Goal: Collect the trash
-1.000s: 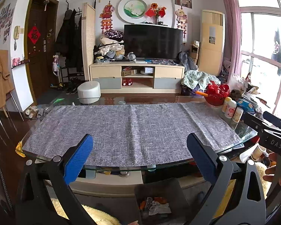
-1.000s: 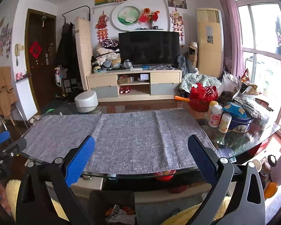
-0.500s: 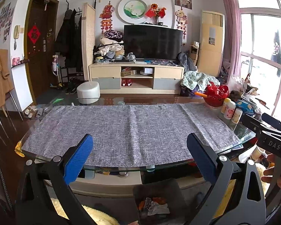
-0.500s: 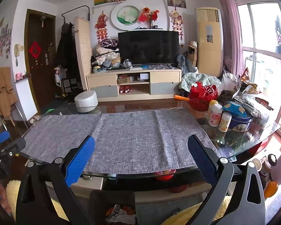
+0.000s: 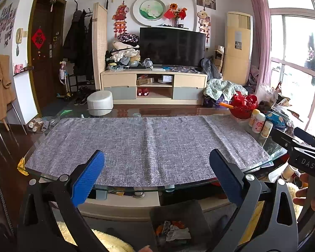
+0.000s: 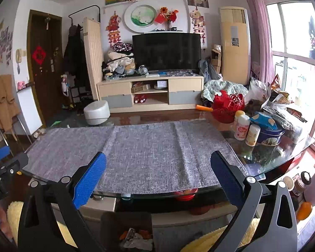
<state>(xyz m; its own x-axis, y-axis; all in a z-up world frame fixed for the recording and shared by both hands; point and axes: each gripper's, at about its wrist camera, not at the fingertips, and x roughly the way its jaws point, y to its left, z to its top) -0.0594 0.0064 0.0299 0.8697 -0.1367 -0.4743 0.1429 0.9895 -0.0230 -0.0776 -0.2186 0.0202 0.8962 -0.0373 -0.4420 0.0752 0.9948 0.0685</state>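
A dark bin point(image 5: 178, 212) stands on the floor in front of the glass table, with crumpled trash point(image 5: 174, 232) inside; it also shows in the right wrist view point(image 6: 115, 222) with its trash point(image 6: 136, 239). A grey cloth point(image 5: 147, 145) covers the table top point(image 6: 262, 161); I see no trash on it. My left gripper point(image 5: 157, 176) is open and empty, held above the table's near edge. My right gripper point(image 6: 158, 177) is open and empty, to the right of the left one. Its body shows at the right of the left wrist view point(image 5: 300, 153).
Several bottles point(image 6: 243, 128), a blue tin point(image 6: 268, 134), a red basket point(image 6: 227, 107) and bags crowd the table's right end. A white stool point(image 5: 99, 103) and TV cabinet point(image 5: 153, 86) stand beyond. Jars point(image 6: 300, 182) sit low at the right.
Both grippers have risen and drawn back very slightly; the table sits a little lower in both views. Both jaws stay open and empty.
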